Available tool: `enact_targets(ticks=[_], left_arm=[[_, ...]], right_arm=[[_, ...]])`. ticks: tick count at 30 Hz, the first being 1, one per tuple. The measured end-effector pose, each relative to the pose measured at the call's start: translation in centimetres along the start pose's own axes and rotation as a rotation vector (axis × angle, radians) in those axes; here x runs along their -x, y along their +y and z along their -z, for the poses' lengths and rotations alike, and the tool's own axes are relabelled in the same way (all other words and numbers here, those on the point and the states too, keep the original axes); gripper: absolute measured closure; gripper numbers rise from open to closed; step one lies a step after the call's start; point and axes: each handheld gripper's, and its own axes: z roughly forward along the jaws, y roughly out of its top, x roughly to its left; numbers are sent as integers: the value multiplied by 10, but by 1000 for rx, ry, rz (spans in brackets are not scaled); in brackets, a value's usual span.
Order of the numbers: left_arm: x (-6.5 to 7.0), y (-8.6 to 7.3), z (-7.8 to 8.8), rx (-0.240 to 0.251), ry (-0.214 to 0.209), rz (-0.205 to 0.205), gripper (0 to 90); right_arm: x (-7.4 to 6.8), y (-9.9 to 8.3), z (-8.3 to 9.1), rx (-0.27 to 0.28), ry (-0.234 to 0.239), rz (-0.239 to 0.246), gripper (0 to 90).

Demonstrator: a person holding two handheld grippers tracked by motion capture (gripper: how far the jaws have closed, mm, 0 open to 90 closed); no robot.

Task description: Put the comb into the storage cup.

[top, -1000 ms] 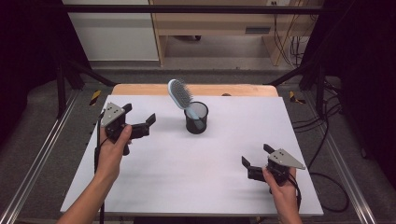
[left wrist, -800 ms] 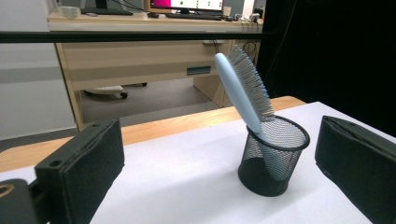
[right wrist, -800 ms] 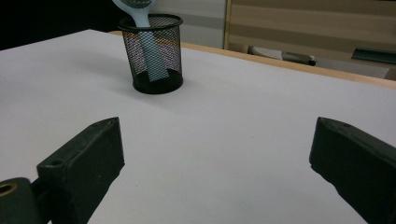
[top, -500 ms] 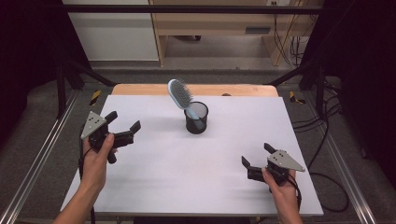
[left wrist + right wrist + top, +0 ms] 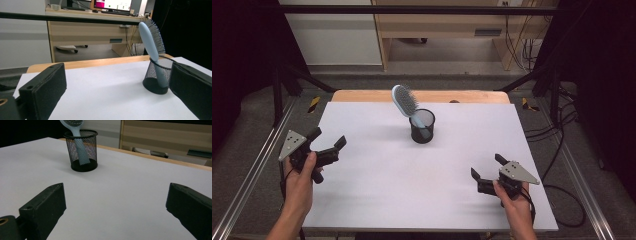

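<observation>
A black mesh cup (image 5: 422, 126) (image 5: 158, 77) (image 5: 81, 150) stands on the white table (image 5: 377, 180) toward the back middle. A light blue hairbrush (image 5: 405, 102) (image 5: 149, 41) (image 5: 75, 127) rests in it handle down, its bristled head leaning to the left. My left gripper (image 5: 328, 140) (image 5: 117, 91) is held above the table's left edge, open and empty, jaws pointing right toward the cup. At the front right, my right gripper (image 5: 486, 166) (image 5: 116, 206) is open with nothing between its jaws.
A wooden strip (image 5: 362, 95) runs along the table's far edge. Metal frame rails (image 5: 254, 165) flank the table on both sides. A wooden desk (image 5: 95, 27) stands behind, and cables (image 5: 562, 150) lie on the floor at the right.
My left gripper has drawn back toward the front left, away from the cup, and stays open. The right gripper, cup and brush have not moved.
</observation>
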Motion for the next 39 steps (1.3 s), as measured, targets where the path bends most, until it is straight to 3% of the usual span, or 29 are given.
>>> enact_targets(ticks=[6,12,24,34,39], left_arm=[[-3,-4,11,10,-1,-23,15],[-6,-10,20,14,-1,-49,16],[-5,-29,25,22,-23,-17,16],[0,-42,22,14,-39,-1,16],[3,-45,23,13,-48,-12,17]], right_arm=[[0,1,0,-24,16,-4,30],[2,4,1,-53,25,47,34],[15,-4,12,-1,-23,10,30],[21,-9,17,14,-31,6,29],[21,-10,16,14,-30,13,29]])
